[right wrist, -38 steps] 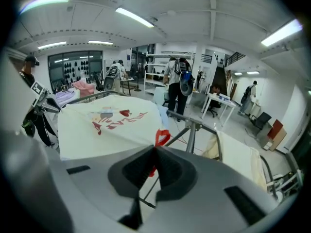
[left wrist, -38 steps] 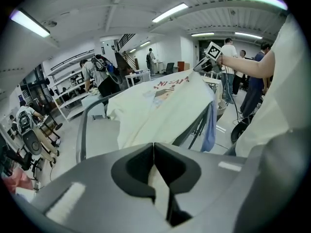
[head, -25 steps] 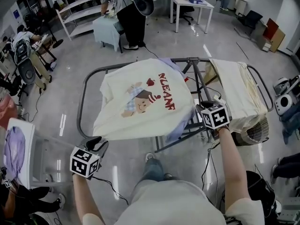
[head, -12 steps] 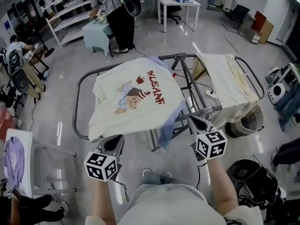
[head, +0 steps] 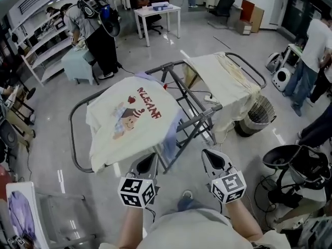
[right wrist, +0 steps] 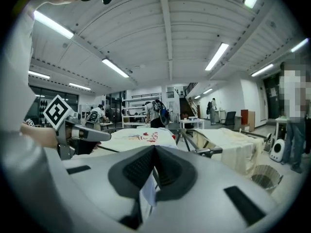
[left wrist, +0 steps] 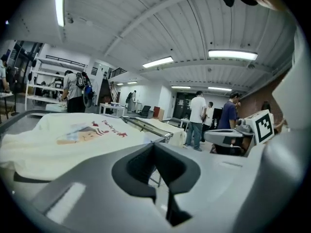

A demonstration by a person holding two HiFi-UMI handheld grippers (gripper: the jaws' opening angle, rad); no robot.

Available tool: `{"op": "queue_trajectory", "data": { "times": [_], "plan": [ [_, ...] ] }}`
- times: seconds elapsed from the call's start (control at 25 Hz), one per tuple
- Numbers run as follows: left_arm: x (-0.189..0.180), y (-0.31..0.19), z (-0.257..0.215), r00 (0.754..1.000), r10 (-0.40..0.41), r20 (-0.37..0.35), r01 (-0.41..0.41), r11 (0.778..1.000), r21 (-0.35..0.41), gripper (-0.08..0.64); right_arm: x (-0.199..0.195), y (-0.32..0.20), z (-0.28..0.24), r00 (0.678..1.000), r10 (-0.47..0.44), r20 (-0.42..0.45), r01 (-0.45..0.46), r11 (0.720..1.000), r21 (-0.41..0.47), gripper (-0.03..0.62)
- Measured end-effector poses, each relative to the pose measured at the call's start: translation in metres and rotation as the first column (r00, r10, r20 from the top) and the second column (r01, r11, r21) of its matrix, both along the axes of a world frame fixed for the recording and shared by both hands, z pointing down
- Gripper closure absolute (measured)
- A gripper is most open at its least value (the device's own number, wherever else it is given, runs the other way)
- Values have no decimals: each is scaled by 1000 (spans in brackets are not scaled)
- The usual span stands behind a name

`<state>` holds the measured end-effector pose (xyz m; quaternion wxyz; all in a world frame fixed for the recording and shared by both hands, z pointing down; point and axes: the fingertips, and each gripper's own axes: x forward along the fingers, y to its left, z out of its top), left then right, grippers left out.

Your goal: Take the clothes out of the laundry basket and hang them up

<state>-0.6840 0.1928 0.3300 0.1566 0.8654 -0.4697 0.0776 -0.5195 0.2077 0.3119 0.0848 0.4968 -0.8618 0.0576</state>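
A cream T-shirt (head: 129, 121) with a cartoon print lies spread over the left wing of a grey folding drying rack (head: 194, 121); it also shows in the left gripper view (left wrist: 73, 137). A lilac garment (head: 174, 134) hangs under its near edge. Another cream cloth (head: 223, 79) covers the right wing. A wire laundry basket (head: 258, 115) stands to the right of the rack. My left gripper (head: 147, 161) (left wrist: 154, 149) and right gripper (head: 210, 158) (right wrist: 154, 152) hover side by side near my body, short of the rack. Both are shut with nothing between the jaws.
A white table (head: 155, 12), shelving (head: 46, 51) and several people stand at the back and right. A chair with a purple cloth (head: 21, 217) is at the lower left. Black equipment (head: 290, 165) and cables lie on the floor to my right.
Both grippers have drawn back from the T-shirt's near edge towards my body and their jaws have closed. The shirt stays spread on the rack. The head view has swung rightward.
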Motion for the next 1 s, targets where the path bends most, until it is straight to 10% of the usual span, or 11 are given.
{"op": "queue_trajectory", "data": {
  "times": [0.32,1.0],
  "plan": [
    [23,65,22,991,135,11,-134,990,-31,549,9,75,9,989,148,22,-148,989,-9,591],
    [6,133,23,985,172,-15,-172,985,-3,549,-14,145,14,984,177,21,-178,984,21,592]
  ]
}}
